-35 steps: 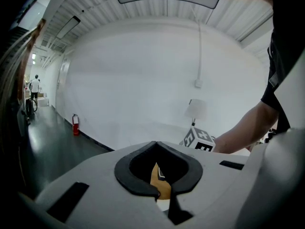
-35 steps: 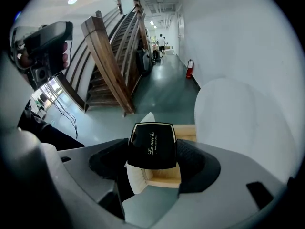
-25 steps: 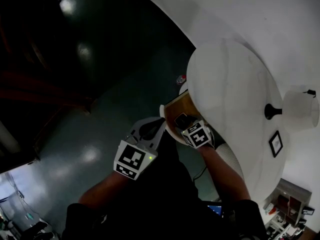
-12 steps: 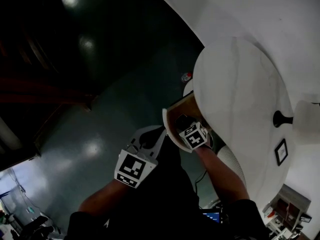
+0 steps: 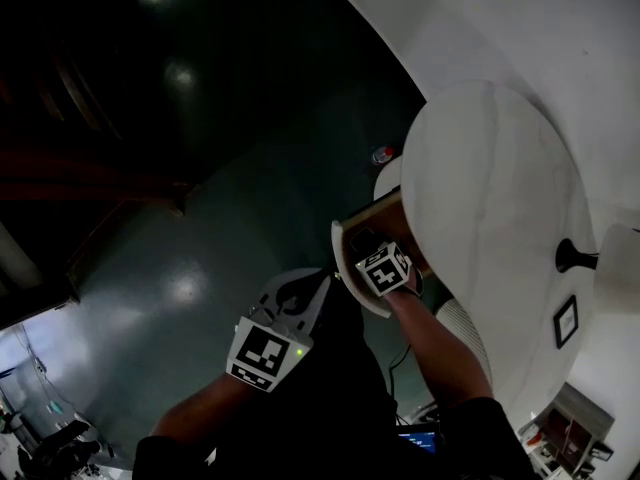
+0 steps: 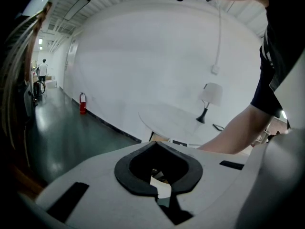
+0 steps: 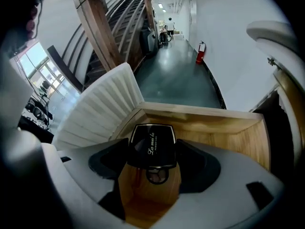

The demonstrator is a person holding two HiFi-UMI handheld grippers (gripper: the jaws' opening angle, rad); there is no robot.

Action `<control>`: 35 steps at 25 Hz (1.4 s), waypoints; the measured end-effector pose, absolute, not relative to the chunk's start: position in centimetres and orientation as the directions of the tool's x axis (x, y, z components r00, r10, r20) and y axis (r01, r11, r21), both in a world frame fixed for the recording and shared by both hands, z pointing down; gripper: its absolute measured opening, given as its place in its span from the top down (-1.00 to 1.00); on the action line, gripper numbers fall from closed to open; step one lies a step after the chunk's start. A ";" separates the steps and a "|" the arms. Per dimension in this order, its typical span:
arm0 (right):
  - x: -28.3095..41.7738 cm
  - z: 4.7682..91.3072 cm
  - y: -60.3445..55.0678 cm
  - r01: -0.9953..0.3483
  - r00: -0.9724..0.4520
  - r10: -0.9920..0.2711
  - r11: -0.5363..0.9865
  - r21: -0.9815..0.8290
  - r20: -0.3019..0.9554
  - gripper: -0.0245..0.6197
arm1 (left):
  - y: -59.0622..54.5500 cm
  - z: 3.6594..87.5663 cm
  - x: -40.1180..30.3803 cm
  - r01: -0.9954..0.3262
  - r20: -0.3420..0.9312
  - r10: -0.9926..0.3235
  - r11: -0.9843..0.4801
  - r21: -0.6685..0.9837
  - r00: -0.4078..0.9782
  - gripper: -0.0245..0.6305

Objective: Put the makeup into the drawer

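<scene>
Glossy dark-green floor [image 5: 190, 228] lies under the whole scene. Nearest, the left gripper [image 6: 157, 149] hangs low beside the person's legs, its jaws pressed together on nothing. Just beyond, the right gripper [image 7: 153, 168] pinches a black makeup compact [image 7: 152, 144] by its two side edges, holding it flat above the open wooden drawer [image 7: 228, 137]. It has not yet been set down.

The compact looks light and rigid, with a smooth, shiny lid that could slip. I judge the side edges the right place to hold it, with gentle pressure, since a hinged case may pop open or crack.

The drawer slides out from under a round white tabletop [image 5: 490, 188], whose overhanging edge crowds the space above. A ribbed white panel [image 7: 100, 113] stands just beside the drawer's left wall. Further off, a small lamp [image 6: 209, 97] stands on the tabletop. A red fire extinguisher [image 7: 200, 51] stands against the far white wall, and a wooden staircase [image 7: 102, 27] rises across the corridor.
</scene>
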State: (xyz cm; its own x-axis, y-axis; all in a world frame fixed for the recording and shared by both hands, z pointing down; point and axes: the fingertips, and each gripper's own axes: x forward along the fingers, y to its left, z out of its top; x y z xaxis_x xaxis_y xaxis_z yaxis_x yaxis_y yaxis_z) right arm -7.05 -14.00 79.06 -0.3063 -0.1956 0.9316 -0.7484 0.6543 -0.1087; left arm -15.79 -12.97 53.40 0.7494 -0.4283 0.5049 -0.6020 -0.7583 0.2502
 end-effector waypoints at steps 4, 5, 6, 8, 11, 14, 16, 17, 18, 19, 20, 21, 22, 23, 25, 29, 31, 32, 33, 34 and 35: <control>-6.6 80.7 -14.3 -0.752 -0.288 -0.182 0.651 -0.104 0.940 0.03 | -12.9 54.1 -16.6 -0.618 0.519 -0.435 -0.744 0.253 0.736 0.89; -6.5 81.1 -14.3 -0.756 -0.282 -0.175 0.646 -0.107 0.943 0.03 | -12.9 54.2 -16.9 -0.622 0.523 -0.436 -0.741 0.254 0.732 0.89; -6.5 81.5 -14.3 -0.761 -0.281 -0.169 0.640 -0.112 0.945 0.04 | -12.9 54.4 -17.2 -0.625 0.527 -0.436 -0.738 0.254 0.729 0.89; -6.6 82.0 -14.5 -0.769 -0.286 -0.164 0.627 -0.124 0.944 0.03 | -12.8 54.8 -17.6 -0.630 0.534 -0.437 -0.734 0.254 0.724 0.89; -6.5 82.3 -14.9 -0.784 -0.280 -0.172 0.609 -0.121 0.944 0.03 | -12.6 55.1 -17.9 -0.634 0.542 -0.435 -0.730 0.256 0.719 0.89; -6.2 83.1 -14.8 -0.792 -0.271 -0.171 0.598 -0.119 0.947 0.04 | -12.3 55.3 -17.9 -0.633 0.549 -0.429 -0.730 0.258 0.717 0.89; -5.9 83.7 -14.6 -0.799 -0.265 -0.162 0.589 -0.123 0.950 0.04 | -12.2 55.6 -17.8 -0.632 0.554 -0.424 -0.730 0.259 0.716 0.89; -5.9 83.9 -14.5 -0.804 -0.264 -0.158 0.581 -0.126 0.951 0.04 | -12.1 55.7 -17.8 -0.632 0.556 -0.422 -0.730 0.260 0.716 0.89; -5.8 84.2 -14.5 -0.810 -0.262 -0.154 0.572 -0.130 0.953 0.03 | -12.1 55.8 -17.9 -0.632 0.558 -0.420 -0.730 0.260 0.716 0.89; -5.8 84.4 -14.4 -0.816 -0.258 -0.149 0.562 -0.133 0.955 0.03 | -12.1 55.9 -17.9 -0.632 0.559 -0.419 -0.730 0.261 0.715 0.89; -5.7 84.7 -14.4 -0.821 -0.255 -0.144 0.555 -0.135 0.956 0.03 | -12.0 56.1 -18.0 -0.632 0.561 -0.417 -0.730 0.262 0.715 0.89; -5.6 84.9 -14.3 -0.824 -0.253 -0.137 0.549 -0.139 0.958 0.03 | -12.0 56.1 -18.0 -0.631 0.563 -0.416 -0.730 0.263 0.715 0.89; -5.6 85.1 -14.2 -0.828 -0.252 -0.124 0.542 -0.147 0.960 0.03 | -12.0 56.2 -17.9 -0.631 0.564 -0.415 -0.730 0.263 0.714 0.89; -5.5 85.3 -13.9 -0.830 -0.253 -0.108 0.534 -0.159 0.961 0.03 | -12.0 56.2 -17.8 -0.631 0.564 -0.414 -0.730 0.262 0.714 0.89; -5.5 85.4 -13.3 -0.830 -0.266 -0.082 0.525 -0.186 0.960 0.03 | -11.8 56.1 -17.7 -0.630 0.566 -0.413 -0.732 0.261 0.714 0.89; -5.7 85.5 -12.8 -0.829 -0.301 -0.069 0.511 -0.225 0.951 0.03 | -11.6 55.9 -17.5 -0.626 0.567 -0.409 -0.735 0.260 0.715 0.89; -5.8 85.3 -13.2 -0.831 -0.314 -0.083 0.505 -0.232 0.946 0.03 | -11.6 55.8 -17.6 -0.625 0.566 -0.409 -0.736 0.259 0.716 0.89; -5.8 85.0 -13.5 -0.831 -0.319 -0.092 0.505 -0.232 0.943 0.03 | -11.6 55.8 -17.6 -0.625 0.565 -0.411 -0.737 0.256 0.716 0.89; -5.8 84.6 -13.6 -0.830 -0.323 -0.100 0.508 -0.231 0.941 0.03 | -11.6 55.7 -17.6 -0.625 0.563 -0.413 -0.739 0.253 0.716 0.89; -5.9 84.1 -13.6 -0.828 -0.327 -0.105 0.511 -0.231 0.939 0.03 | -11.6 55.5 -17.5 -0.624 0.560 -0.415 -0.740 0.250 0.717 0.89; -6.0 83.5 -13.5 -0.825 -0.332 -0.109 0.515 -0.232 0.937 0.03 | -11.6 55.1 -17.4 -0.622 0.555 -0.417 -0.743 0.248 0.720 0.89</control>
State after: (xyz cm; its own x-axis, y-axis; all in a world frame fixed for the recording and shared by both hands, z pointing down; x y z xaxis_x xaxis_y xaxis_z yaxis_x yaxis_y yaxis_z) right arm -5.99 -13.46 83.50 -0.3319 -0.1090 0.9370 -0.8251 0.5150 -0.2324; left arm -17.42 -11.60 55.14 0.7197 -0.4171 0.5550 -0.6218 -0.7427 0.2483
